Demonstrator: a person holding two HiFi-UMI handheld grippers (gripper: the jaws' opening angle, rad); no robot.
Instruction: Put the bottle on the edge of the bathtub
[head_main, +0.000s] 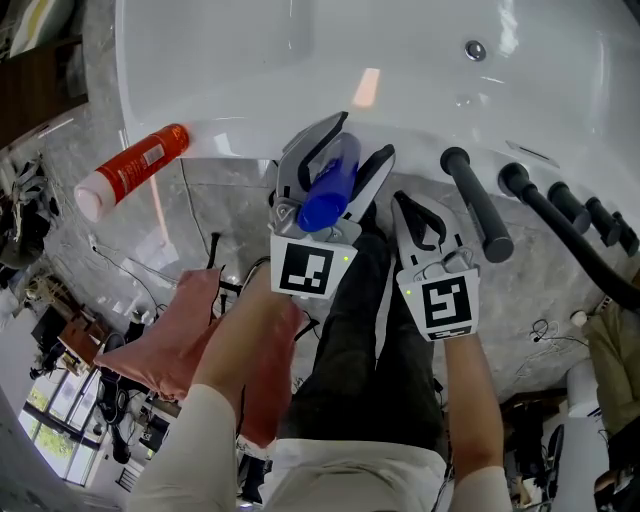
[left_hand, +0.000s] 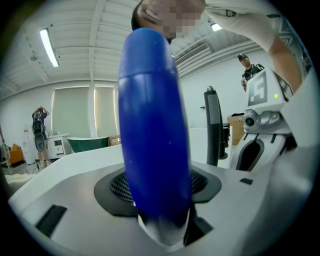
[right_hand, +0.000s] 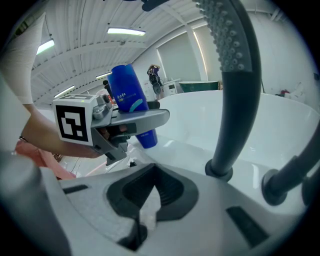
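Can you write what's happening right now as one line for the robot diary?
left gripper: open, blue bottle between fingers | place: at bathtub edge | right gripper: shut, empty

Bright, even overhead light is filling the room. The ceiling strip lights (left_hand: 48, 47) are blowing out slightly. Glare is streaking across the white bathtub (head_main: 250, 60). The bottle (left_hand: 152, 150) is blurring, too close to the lens. Both gripper views are bending straight lines and darkening at the corners.
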